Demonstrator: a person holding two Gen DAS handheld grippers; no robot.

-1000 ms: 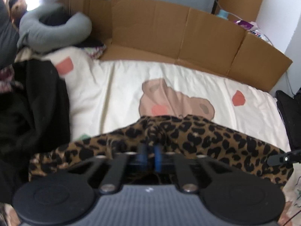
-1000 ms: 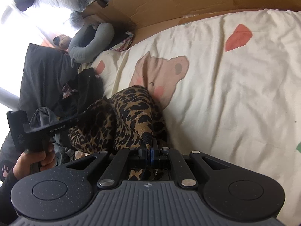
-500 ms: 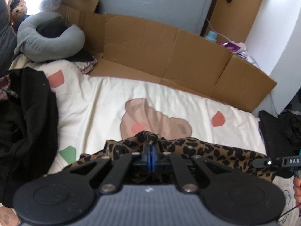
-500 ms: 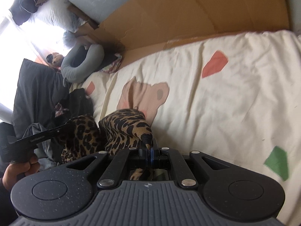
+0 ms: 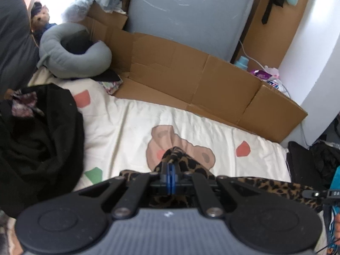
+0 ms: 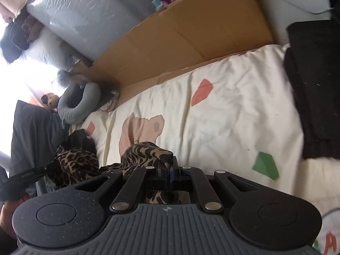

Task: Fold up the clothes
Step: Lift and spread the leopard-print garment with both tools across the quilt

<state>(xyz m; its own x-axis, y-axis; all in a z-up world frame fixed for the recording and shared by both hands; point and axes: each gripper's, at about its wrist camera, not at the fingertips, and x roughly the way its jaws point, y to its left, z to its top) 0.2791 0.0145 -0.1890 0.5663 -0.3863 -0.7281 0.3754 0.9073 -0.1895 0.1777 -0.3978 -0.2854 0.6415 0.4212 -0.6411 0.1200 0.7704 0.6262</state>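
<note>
A leopard-print garment hangs stretched between my two grippers above the cream bed sheet. My left gripper is shut on a bunched edge of it, and cloth pokes out just past the blue pads. My right gripper is shut on another edge of the leopard-print garment. In the right wrist view the left gripper's finger shows at the left with more of the cloth bunched beside it. In the left wrist view the right gripper's tip shows at the right edge.
A heap of black clothes lies on the left of the bed. A grey neck pillow sits at the far left, brown cardboard lines the far side, and a black cloth lies off the sheet's right end.
Both grippers have risen with the leopard-print garment, lifting it off the sheet. The right gripper has also swung sideways, so more of the bed's right end shows.
</note>
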